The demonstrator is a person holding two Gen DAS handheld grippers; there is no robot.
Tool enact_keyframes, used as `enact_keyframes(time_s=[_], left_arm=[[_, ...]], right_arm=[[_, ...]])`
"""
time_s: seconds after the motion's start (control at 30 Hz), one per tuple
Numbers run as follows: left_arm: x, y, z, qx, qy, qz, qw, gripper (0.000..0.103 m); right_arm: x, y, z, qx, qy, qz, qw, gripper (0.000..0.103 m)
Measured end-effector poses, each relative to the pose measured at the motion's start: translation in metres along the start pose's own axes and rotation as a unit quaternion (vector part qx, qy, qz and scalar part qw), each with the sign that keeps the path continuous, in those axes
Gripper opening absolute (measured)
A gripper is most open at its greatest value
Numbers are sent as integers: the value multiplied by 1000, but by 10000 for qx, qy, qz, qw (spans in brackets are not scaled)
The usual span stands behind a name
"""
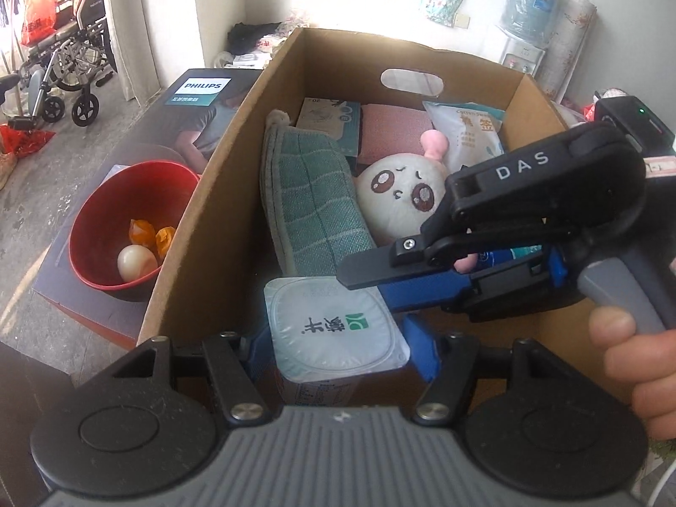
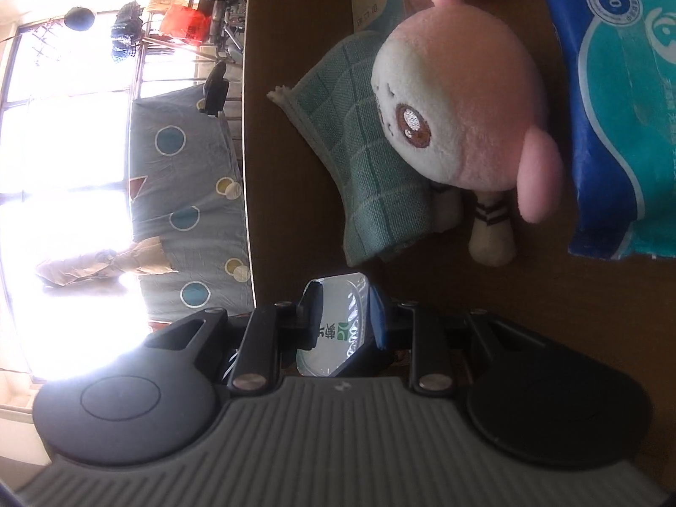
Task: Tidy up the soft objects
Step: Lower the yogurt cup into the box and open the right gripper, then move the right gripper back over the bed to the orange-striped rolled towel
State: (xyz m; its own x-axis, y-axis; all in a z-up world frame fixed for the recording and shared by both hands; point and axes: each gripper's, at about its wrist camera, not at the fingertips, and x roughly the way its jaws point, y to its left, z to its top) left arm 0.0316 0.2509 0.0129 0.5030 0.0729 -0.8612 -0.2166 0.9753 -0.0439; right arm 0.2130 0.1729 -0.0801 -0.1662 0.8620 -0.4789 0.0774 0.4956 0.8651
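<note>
Yogurt cup (image 1: 336,325), rigid with a thin foil lid, is pinched by the left tool (image 1: 338,338) and the right tool (image 2: 342,321) over the cardboard box (image 1: 219,194); sidewall grips are judged safest.

Home: wheelchair (image 1: 63,67), water dispenser (image 1: 524,21), hanging laundry (image 2: 177,17).

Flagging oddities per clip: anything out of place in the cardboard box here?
Yes. A sealed white foil-lidded yogurt cup, rigid rather than soft, is held between the left gripper jaws over the brown cardboard box, which holds a green checked cloth and a pink-and-white plush toy.
</note>
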Motion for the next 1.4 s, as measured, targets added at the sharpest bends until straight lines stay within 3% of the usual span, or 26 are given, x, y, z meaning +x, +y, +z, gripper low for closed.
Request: enact_keyframes(time_s=[0.17, 0.47, 0.9, 1.0, 1.17, 1.4], left_arm=[[-8, 0, 0, 47, -309, 160, 9994, 74], [-24, -1, 7, 105, -582, 215, 9980, 75], [-37, -2, -2, 96, -625, 254, 9977, 75], [-46, -7, -3, 122, -740, 165, 9970, 75], [-61, -26, -1, 184, -972, -54, 9951, 76], [-75, -86, 1, 696, -1284, -586, 9875, 80]], right_arm=[[5, -1, 0, -14, -40, -9, 10000, 28], [-5, -6, 4, 8, -147, -93, 9998, 32], [6, -10, -3, 302, 84, 67, 9995, 35], [-12, 3, -7, -21, -169, -60, 9998, 44], [-66, 28, -28, -783, -720, -107, 9943, 44], [-192, 17, -78, -1328, -2097, -36, 9687, 46]])
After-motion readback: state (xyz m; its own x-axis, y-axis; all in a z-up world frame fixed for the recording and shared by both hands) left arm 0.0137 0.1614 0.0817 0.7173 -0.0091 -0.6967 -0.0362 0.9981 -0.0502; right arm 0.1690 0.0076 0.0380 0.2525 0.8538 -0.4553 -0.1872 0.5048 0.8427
